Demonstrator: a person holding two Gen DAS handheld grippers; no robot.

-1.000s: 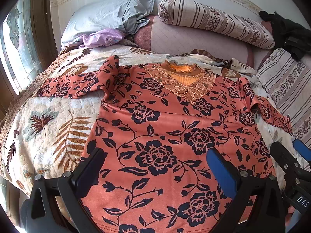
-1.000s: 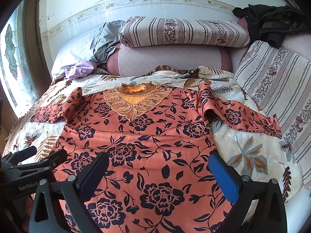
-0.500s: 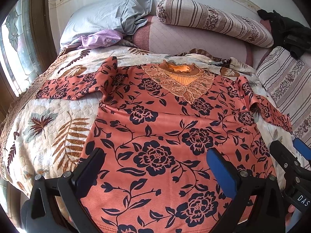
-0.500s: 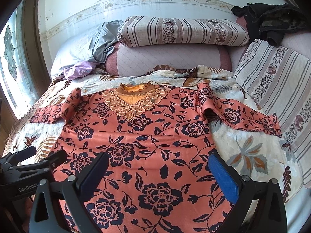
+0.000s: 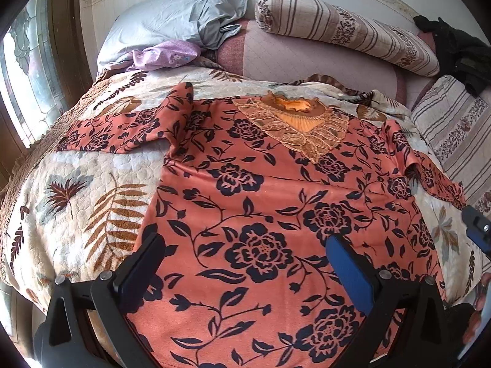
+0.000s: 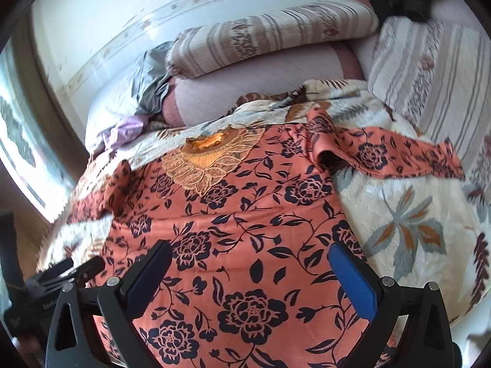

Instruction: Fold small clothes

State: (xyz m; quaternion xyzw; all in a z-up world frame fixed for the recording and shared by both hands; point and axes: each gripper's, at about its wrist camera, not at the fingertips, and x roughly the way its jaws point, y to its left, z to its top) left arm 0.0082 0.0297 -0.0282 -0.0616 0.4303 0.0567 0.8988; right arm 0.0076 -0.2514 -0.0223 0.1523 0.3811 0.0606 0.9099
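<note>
Along the left edge of the bed (image 5: pixel 76 190) a window (image 5: pixel 21 70) lets in daylight, and at the head corner on that side a grey pillow (image 5: pixel 172 21) lies with a small purple cloth (image 5: pixel 165 56) bunched against it. The quilt with a leaf pattern covers the bed, and on it the orange flowered blouse (image 5: pixel 245 202) lies flat and face up, its lace collar (image 5: pixel 300 128) toward the head of the bed and its hem at the foot edge. Its left sleeve (image 5: pixel 122 128) stretches toward the window side; its right sleeve (image 6: pixel 396 156) reaches toward the right edge, rumpled at the shoulder. The left tongs (image 5: pixel 245 266) hang above the lower part of the blouse near the foot edge, spread wide and gripping nothing. The right tongs (image 6: pixel 248 276) hang beside them over the same lower part, nearer the blouse's right side, also spread wide and empty. A long striped bolster (image 5: pixel 346 27) rests across the head of the bed, another striped cushion (image 6: pixel 429 70) lines the right edge, and dark clothing (image 5: pixel 460 52) is heaped in the far right corner.
</note>
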